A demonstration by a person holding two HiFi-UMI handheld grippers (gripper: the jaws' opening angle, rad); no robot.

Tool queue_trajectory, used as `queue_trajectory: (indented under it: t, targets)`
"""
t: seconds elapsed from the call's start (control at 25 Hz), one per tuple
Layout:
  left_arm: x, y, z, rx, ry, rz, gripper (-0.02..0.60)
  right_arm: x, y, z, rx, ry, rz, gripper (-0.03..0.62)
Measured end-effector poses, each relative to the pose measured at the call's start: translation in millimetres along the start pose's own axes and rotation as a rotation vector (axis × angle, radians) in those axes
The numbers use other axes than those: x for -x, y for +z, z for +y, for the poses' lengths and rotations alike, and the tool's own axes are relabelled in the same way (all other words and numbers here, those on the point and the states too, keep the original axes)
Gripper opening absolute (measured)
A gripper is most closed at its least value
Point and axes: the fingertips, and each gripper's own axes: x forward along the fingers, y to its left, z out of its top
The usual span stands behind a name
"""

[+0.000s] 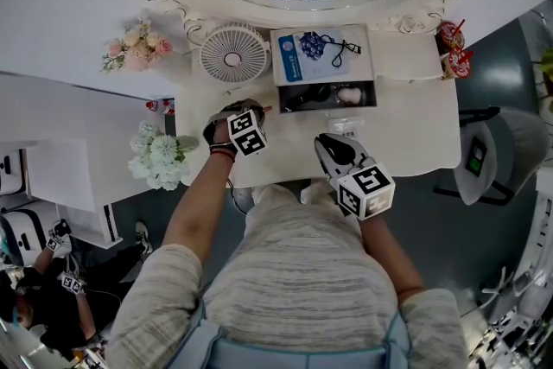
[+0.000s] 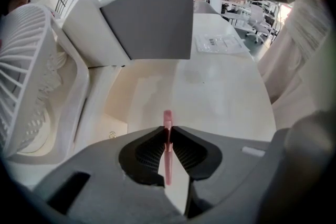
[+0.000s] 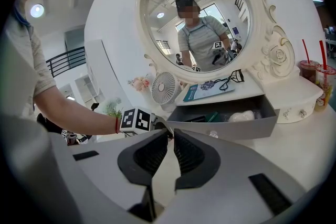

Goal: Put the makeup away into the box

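One slim pink makeup stick (image 2: 167,152), perhaps a lip pencil, is pinched between the ribbed pads of the left tongs (image 2: 168,128). The pads are clamped on it part-way along, so both ends stick out. That crosswise grip probably keeps such a thin, round thing from rolling or slipping. The tongs point steeply down over the white worktop (image 2: 220,97). Whether the stick's far tip touches the surface cannot be told.

Just ahead stands the grey box (image 3: 231,126), pulled open like a drawer with its mouth facing up. Its plain side wall fills the left gripper view, so the stick is beside the box, not yet in it. Inside already lie some dark items (image 1: 302,98) and a pale puff (image 1: 349,95). On the box's flat top rest a blue card (image 1: 298,56) and an eyelash curler (image 1: 344,47), still outside.

Nearer the person, the right tongs (image 3: 171,131) hang in front of the box, a little apart with nothing between them. They seem held back to leave the opening free. Left of the box stands a small white fan (image 1: 233,54), and an ornate oval mirror (image 1: 285,9) stands behind it.
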Motion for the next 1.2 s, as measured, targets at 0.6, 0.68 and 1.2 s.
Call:
queue_trajectory:
  t: [0.6,0.68,1.2]
  targets:
    - [64,22,10,0.126,0.128,-0.14,0.057,-1,6,11,0.027,0.032,-0.012,0.011]
    - [73,25,12,0.13,0.145,-0.152,0.057,-1,6,12,0.031,0.034,-0.014,0.011]
    - [123,51,22,0.178,0.228,-0.241,0.057,5,8,14,0.042,0.04,-0.029,0.011]
